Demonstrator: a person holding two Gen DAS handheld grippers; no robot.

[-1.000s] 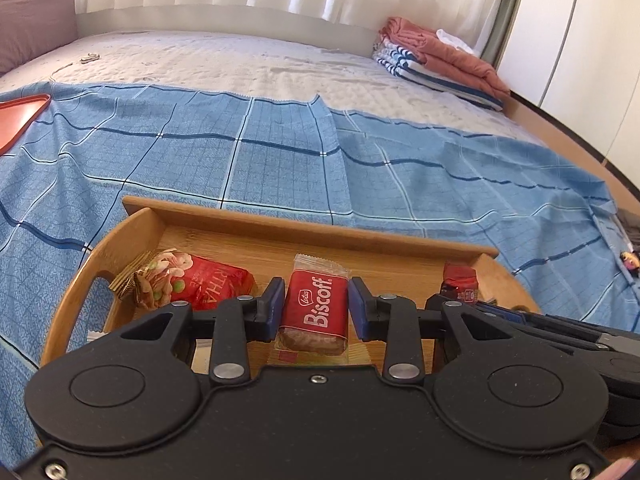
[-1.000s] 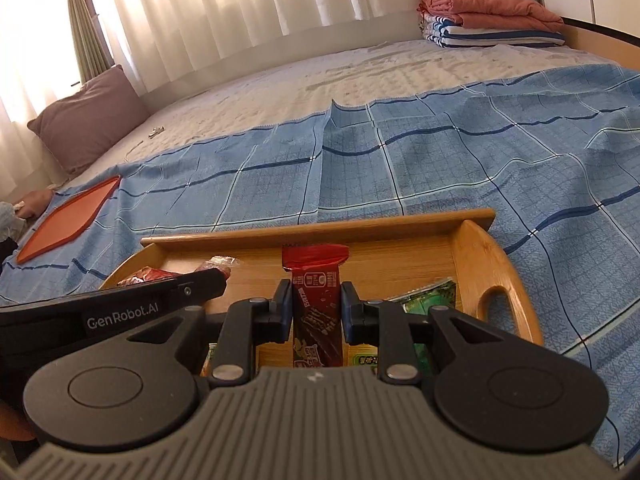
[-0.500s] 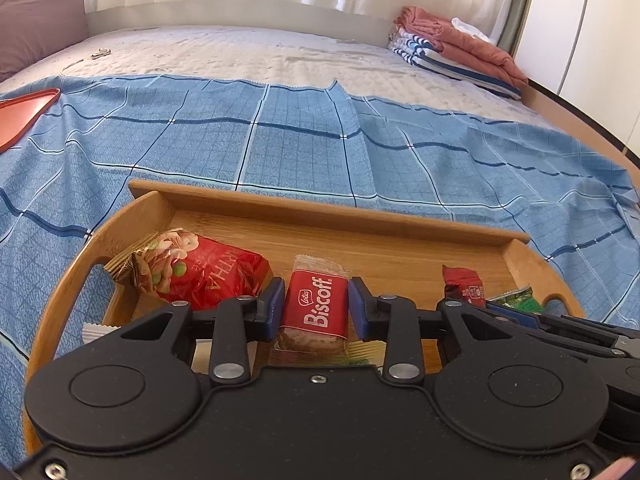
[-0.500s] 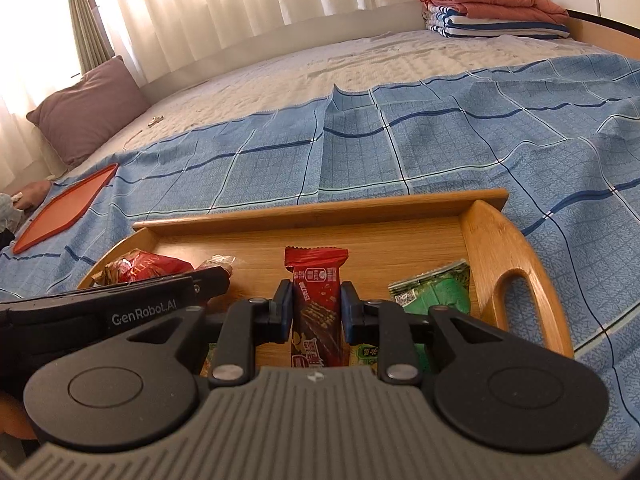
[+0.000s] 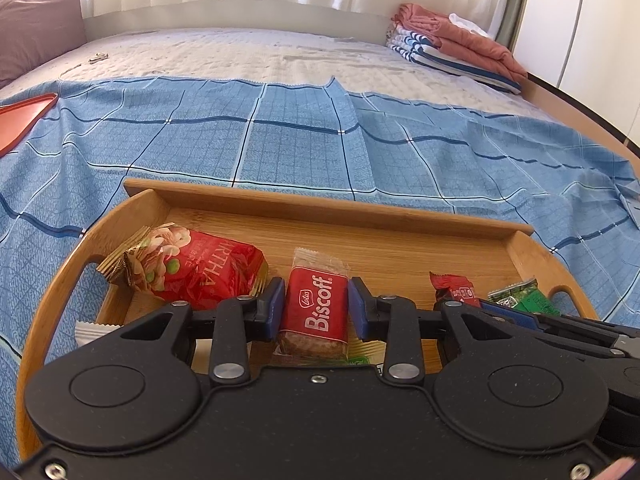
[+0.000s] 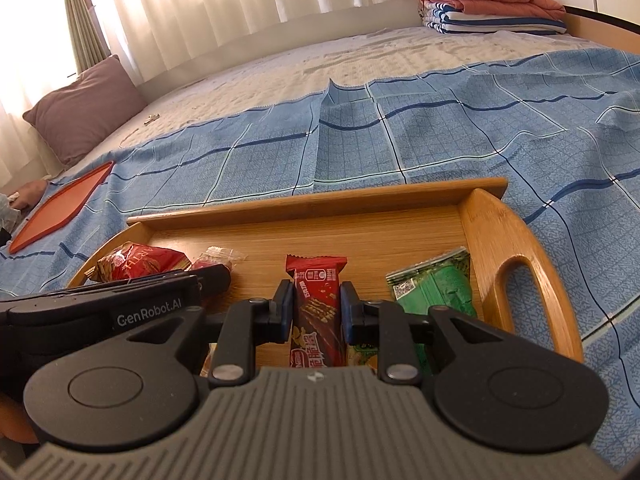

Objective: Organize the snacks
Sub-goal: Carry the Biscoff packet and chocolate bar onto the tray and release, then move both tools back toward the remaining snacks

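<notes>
A wooden tray (image 5: 320, 206) (image 6: 492, 224) lies on the blue checked cloth. My left gripper (image 5: 316, 306) is shut on a red Biscoff biscuit pack (image 5: 314, 308) low over the tray's middle. My right gripper (image 6: 316, 312) is shut on a red wafer bar (image 6: 318, 308) over the tray's right half. A red nut bag (image 5: 192, 268) (image 6: 136, 266) lies at the tray's left end. A green packet (image 6: 434, 288) (image 5: 524, 300) lies at its right end, by the handle.
An orange tray (image 6: 60, 208) (image 5: 22, 118) lies on the cloth far left. A mauve pillow (image 6: 84, 112) and folded towels (image 5: 452, 46) (image 6: 488, 4) sit at the back of the bed. A white wrapper edge (image 5: 94, 330) shows under my left gripper.
Both grippers have come lower and closer over the tray with their snacks still held. More of the tray floor, the nut bag and the green packet now show.
</notes>
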